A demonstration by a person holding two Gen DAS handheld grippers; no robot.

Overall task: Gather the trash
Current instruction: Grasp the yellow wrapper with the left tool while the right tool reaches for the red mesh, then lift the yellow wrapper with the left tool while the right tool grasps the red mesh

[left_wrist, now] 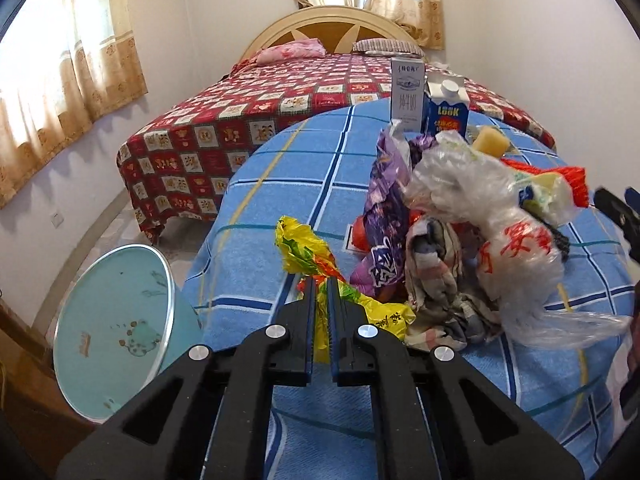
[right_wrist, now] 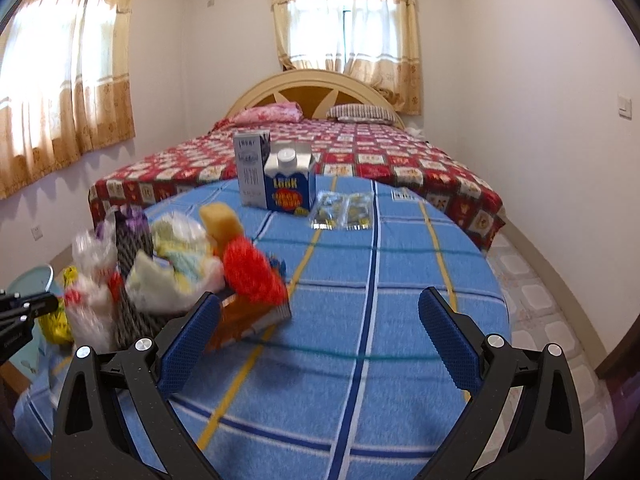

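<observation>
Both grippers differ: your left gripper [left_wrist: 322, 284] pinches the yellow wrapper [left_wrist: 304, 248]; your right gripper [right_wrist: 320, 312] stands wide open above the table [right_wrist: 360, 400].

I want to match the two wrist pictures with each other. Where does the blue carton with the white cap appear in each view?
Left wrist view: the blue carton stands upper right of centre, at the far edge of the blue checked cloth, behind the trash pile.
Right wrist view: the carton stands just left of centre, upper middle.
Shared landmark: the grey-white carton stands close on its left in both.
</observation>
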